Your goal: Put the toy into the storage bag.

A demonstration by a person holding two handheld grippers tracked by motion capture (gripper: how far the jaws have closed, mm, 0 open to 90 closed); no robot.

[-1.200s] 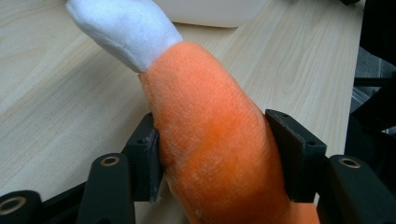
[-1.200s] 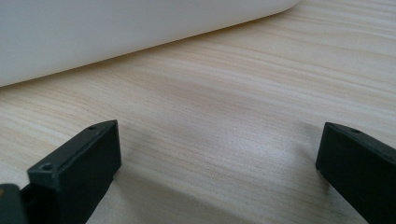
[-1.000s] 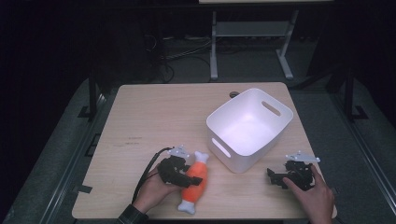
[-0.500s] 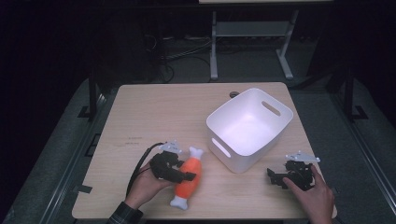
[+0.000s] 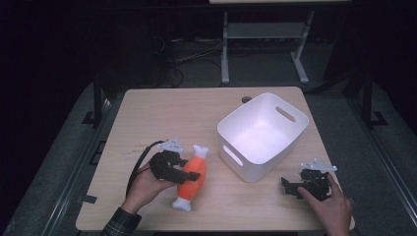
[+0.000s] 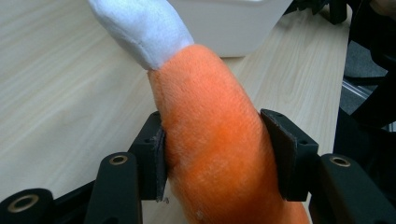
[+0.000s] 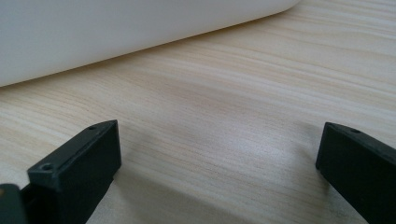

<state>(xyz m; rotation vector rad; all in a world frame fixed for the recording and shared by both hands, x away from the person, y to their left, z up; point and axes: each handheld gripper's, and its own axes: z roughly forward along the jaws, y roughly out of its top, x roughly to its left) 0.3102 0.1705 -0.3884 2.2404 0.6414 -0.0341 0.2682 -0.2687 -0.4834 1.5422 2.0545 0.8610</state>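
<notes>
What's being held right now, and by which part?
The left gripper clamps the plush toy across its orange middle. The right gripper is open and holds nothing.

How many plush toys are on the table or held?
1. The orange and white plush toy is clamped in the left tool, left of the white bin, whose visible interior looks empty.

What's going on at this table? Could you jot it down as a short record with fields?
Surface: light wooden table
Toy: orange plush drumstick with white ends, lying left of the tub
Left hand-held gripper: pads pressed on the toy's orange middle
Container: white plastic tub with handle slots, nothing inside
Right hand-held gripper: jaws apart, nothing between them, resting low on the table right of the tub
Likely aim: toy into the tub
</notes>
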